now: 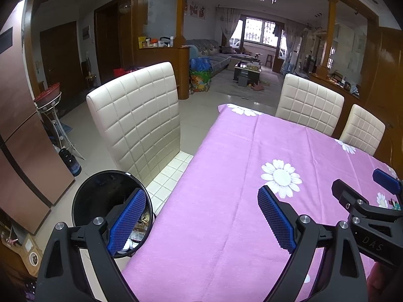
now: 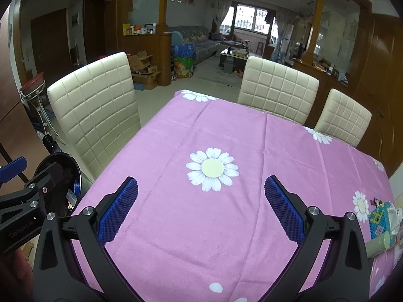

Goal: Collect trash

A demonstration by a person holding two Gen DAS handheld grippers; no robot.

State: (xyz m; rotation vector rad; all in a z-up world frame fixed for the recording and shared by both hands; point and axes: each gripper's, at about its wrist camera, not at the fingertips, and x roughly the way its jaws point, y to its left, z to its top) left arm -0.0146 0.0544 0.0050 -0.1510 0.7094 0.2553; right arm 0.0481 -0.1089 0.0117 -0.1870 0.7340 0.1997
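A round black trash bin (image 1: 100, 201) stands on the floor at the table's left edge, with trash inside; it also shows in the right wrist view (image 2: 63, 173). My left gripper (image 1: 201, 219) is open and empty, its left finger over the bin's rim, its right finger over the pink cloth. My right gripper (image 2: 201, 209) is open and empty above the pink flowered tablecloth (image 2: 214, 226). It also shows at the right edge of the left wrist view (image 1: 362, 188). No loose trash shows on the cloth.
Cream quilted chairs stand at the table's left (image 1: 141, 123) and far side (image 1: 309, 103) (image 1: 362, 129). A beaded tissue box (image 2: 382, 224) sits at the table's right edge. A brown fridge (image 1: 22, 151) and a plant stand (image 1: 50, 100) are to the left.
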